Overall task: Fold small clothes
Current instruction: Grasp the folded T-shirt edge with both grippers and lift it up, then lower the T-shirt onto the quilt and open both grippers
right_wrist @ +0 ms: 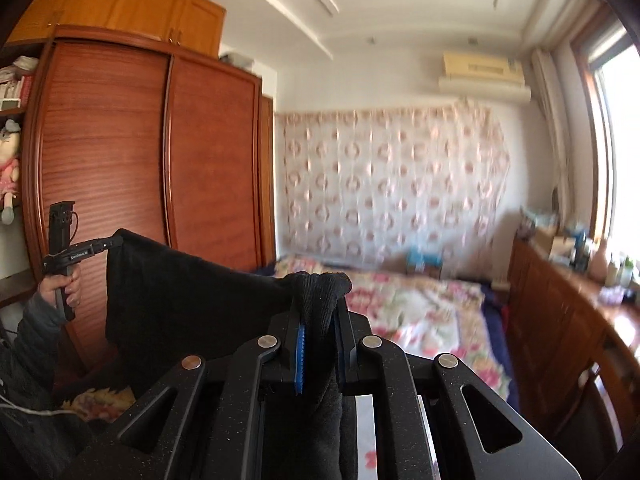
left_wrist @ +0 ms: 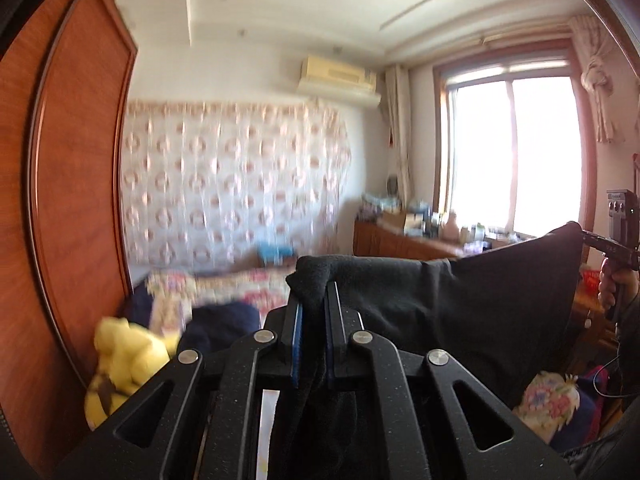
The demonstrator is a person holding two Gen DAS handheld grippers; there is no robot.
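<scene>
A small black garment (left_wrist: 480, 304) hangs in the air, stretched between both grippers. My left gripper (left_wrist: 314, 300) is shut on one upper corner of it; a tuft of black cloth sticks out above the blue pads (left_wrist: 298, 344). My right gripper (right_wrist: 320, 312) is shut on the other upper corner of the black garment (right_wrist: 180, 300). The right gripper also shows at the far right of the left wrist view (left_wrist: 588, 236), and the left gripper at the left of the right wrist view (right_wrist: 116, 242). The garment's lower part is hidden behind the gripper bodies.
A bed with a floral quilt (right_wrist: 420, 304) lies below and ahead. A yellow plush toy (left_wrist: 124, 360) sits at the lower left. A wooden wardrobe (right_wrist: 160, 168) stands on the left, a cluttered wooden cabinet (right_wrist: 560, 312) under the window (left_wrist: 516, 152) on the right.
</scene>
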